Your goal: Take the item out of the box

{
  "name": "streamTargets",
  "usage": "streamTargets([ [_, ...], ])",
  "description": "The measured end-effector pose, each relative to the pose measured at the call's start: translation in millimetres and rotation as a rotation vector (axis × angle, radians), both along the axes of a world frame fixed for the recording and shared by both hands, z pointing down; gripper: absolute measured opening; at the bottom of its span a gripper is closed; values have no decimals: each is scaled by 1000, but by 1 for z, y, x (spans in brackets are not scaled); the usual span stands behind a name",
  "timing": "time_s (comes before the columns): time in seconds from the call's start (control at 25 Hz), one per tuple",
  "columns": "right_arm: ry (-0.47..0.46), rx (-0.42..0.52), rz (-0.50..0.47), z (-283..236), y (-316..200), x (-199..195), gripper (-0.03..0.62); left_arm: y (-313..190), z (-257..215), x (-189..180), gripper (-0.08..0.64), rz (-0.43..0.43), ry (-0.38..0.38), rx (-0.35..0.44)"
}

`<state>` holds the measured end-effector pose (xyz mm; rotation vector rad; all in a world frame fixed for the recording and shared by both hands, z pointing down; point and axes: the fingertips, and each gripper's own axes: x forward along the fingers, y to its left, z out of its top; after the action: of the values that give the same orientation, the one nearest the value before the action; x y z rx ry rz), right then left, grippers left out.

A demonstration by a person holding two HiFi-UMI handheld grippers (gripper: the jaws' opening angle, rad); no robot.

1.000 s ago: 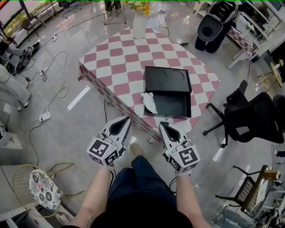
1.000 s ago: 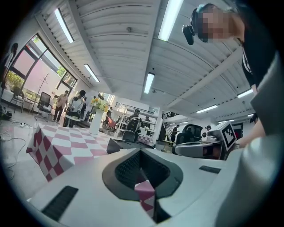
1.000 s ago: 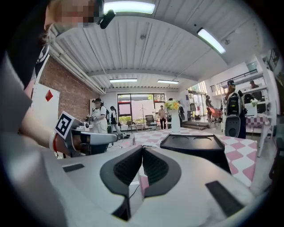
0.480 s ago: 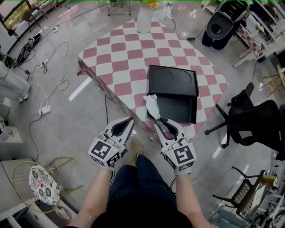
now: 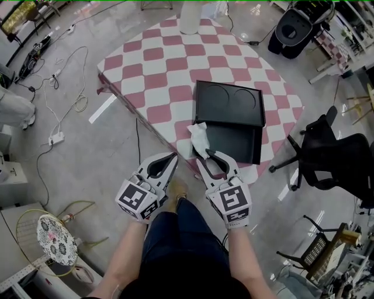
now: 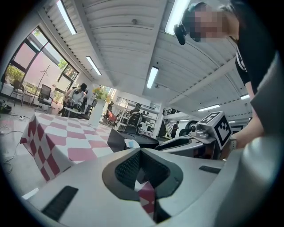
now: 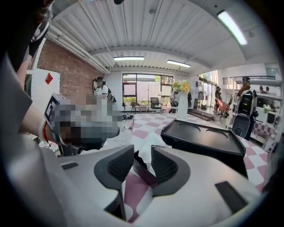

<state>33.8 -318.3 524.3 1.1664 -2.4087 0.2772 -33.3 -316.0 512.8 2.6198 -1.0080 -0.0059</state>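
White paper (image 5: 199,137) at the box's (image 5: 234,143) near-left corner. The right claw (image 5: 204,156) has moved closer, its jaws just opened, with the paper just beyond them. The left claw (image 5: 173,156) is closed.

The cloth (image 5: 158,64) on the table is a checkerboard of dusty rose and white squares. The box (image 5: 234,146) is plain matt black, and so is its lid (image 5: 229,104). The crumpled item (image 5: 200,139) is white. The left gripper (image 5: 173,155) and the right gripper (image 5: 210,156) have pale grey-white shells and black ribbed pads. Each carries a cube of black-and-white square markers. The floor (image 5: 87,169) is flat grey, with white and black cables (image 5: 70,111) trailing over it. The vase (image 5: 190,14) is white and its flowers (image 7: 181,85) are yellow. The office chair (image 5: 333,157) is black. The round racket cover (image 5: 55,239) is white with a dark flower print. The person's trousers (image 5: 175,239) are dark blue.
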Motion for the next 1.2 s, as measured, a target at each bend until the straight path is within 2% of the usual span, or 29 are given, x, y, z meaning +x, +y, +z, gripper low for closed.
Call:
streamTargets([
  [0.28,0,-53,16,13,-12,-4,124,-3,7,4,0,11,2,-12],
  [0.52,67,-76,39,21,-19,-3,122,-8,9,5,0,7,37,-31],
  [0.88,109,-52,56,24,-21,-5,59,-8,9,1,0,-5,37,-28],
  [1.2,48,5,77,13,-22,5,44,-5,11,2,0,-15,29,-31],
])
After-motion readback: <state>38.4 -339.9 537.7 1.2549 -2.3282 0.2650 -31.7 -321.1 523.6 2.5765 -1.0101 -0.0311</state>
